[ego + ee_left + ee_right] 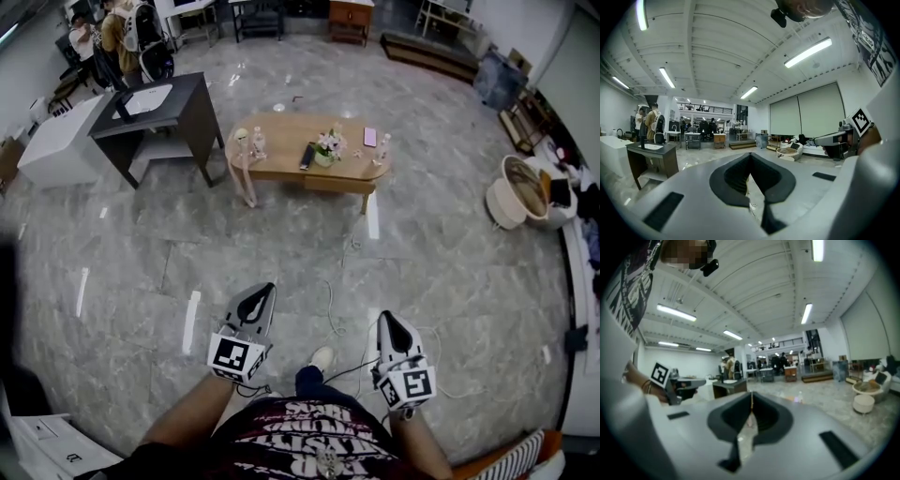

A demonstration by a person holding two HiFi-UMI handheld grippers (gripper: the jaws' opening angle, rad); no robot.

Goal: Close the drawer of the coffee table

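The oval wooden coffee table [281, 131] stands across the marble floor, well ahead of me. Its drawer front [330, 183] shows on the near side, too small to tell how far out it stands. A flower pot [328, 148], a pink phone [369, 137], a dark remote [307, 156] and small bottles [258, 142] sit on top. My left gripper [265, 291] and right gripper [385, 317] are held level side by side, far short of the table, both shut and empty. The left gripper's jaws [750, 157] and the right gripper's jaws [751, 398] meet with nothing between them.
A dark desk [192, 98] and a white counter [56, 141] stand left of the table. At the right lies a round basket [520, 192]. A thin cable [333, 309] runs over the floor between me and the table. People stand at the far left back.
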